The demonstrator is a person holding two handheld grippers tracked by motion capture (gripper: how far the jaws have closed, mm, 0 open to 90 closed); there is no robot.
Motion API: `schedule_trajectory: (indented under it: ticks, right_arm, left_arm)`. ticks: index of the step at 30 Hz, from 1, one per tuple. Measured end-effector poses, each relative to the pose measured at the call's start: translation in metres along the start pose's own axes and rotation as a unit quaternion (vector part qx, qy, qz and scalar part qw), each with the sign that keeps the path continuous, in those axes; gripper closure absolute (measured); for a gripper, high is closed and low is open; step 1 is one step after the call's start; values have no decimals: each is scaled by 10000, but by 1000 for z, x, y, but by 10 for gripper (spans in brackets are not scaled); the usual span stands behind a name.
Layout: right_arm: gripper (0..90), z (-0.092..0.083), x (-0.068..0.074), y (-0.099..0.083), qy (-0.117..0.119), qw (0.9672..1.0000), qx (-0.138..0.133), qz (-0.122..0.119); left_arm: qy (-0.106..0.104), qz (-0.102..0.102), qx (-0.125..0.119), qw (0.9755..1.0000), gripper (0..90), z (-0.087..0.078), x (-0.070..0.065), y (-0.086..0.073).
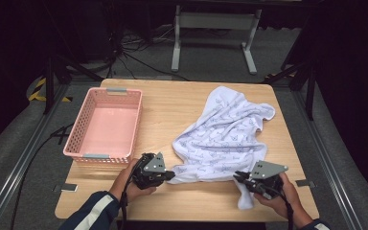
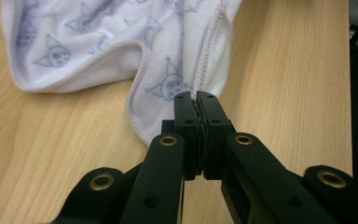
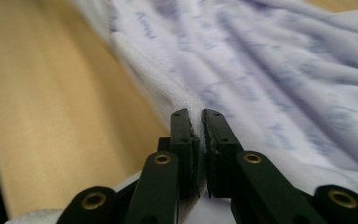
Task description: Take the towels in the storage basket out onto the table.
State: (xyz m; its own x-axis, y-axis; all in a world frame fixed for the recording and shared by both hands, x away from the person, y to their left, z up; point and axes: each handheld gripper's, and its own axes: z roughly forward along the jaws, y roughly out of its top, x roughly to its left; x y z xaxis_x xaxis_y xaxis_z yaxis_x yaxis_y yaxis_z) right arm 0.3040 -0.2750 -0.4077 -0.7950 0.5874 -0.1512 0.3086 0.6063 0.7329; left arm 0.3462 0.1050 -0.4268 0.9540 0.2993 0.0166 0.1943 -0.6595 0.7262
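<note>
Left gripper [image 2: 196,95] clamps near hem of white printed cloth [image 1: 223,136]; right gripper [image 3: 196,112] pinches opposite edge — should lift evenly, keep cloth taut, clear pink plastic basket [image 1: 84,122].

The place looked like a lab or recording studio: a bare wooden table [image 1: 182,108] stood on grey carpet, framed by metal rails [image 1: 17,170] at the lower left, with black cables [image 1: 124,48] and a white stand [image 1: 215,33] against darkness at the top.
</note>
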Motion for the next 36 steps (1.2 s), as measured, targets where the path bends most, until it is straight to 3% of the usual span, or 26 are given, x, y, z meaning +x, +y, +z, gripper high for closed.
schedule_trajectory:
  ticks: [3,4,7,11,12,14,15,17,18,21,24,28,32,34,35,36]
  right_arm:
    - [825,0,-18,-5,-260,9990,-1,354]
    - [819,1,-22,-6,-285,9987,34,417]
    - [815,7,-38,-13,-658,9959,246,575]
    - [798,7,-59,-28,-831,9917,410,896]
    - [780,6,-63,-31,-825,9907,469,973]
    - [717,4,-64,-33,-633,9920,394,1021]
    - [695,3,-64,-33,-677,9919,394,996]
    - [610,1,-62,-29,-656,9928,321,948]
    - [566,-1,-61,-27,-695,9932,286,894]
    - [489,1,-60,-22,-495,9947,214,876]
    - [460,10,-56,-22,-81,9960,533,717]
    - [515,17,-48,-27,398,9933,926,559]
    - [756,18,-39,-27,606,9915,1091,372]
    - [824,18,-33,-30,703,9904,1157,260]
    - [844,17,-31,-30,748,9902,1160,195]
    - [844,17,-31,-30,748,9902,1160,195]
  left_arm:
    - [57,-31,87,9999,885,4,1,-1]
    - [149,20,202,9997,884,6,0,0]
    - [400,155,495,9979,886,10,0,0]
    - [269,-32,521,9983,884,7,5,-4]
    - [243,-89,510,9984,868,7,5,-5]
    - [382,-180,381,9984,717,7,4,-4]
    - [341,-163,279,9989,718,6,2,-3]
    - [113,-124,-124,9998,595,6,-3,3]
    - [27,-55,-156,9999,541,8,-7,7]
    - [-345,166,-29,9993,437,23,-19,16]
    - [-476,381,337,9976,388,42,-31,20]
    - [-395,434,702,9958,471,62,-33,17]
    - [-509,295,761,9954,673,55,-22,13]
    - [-512,272,750,9955,779,53,-19,11]
    - [-640,225,799,9945,803,45,-15,7]
    - [-640,225,799,9945,813,45,-15,7]
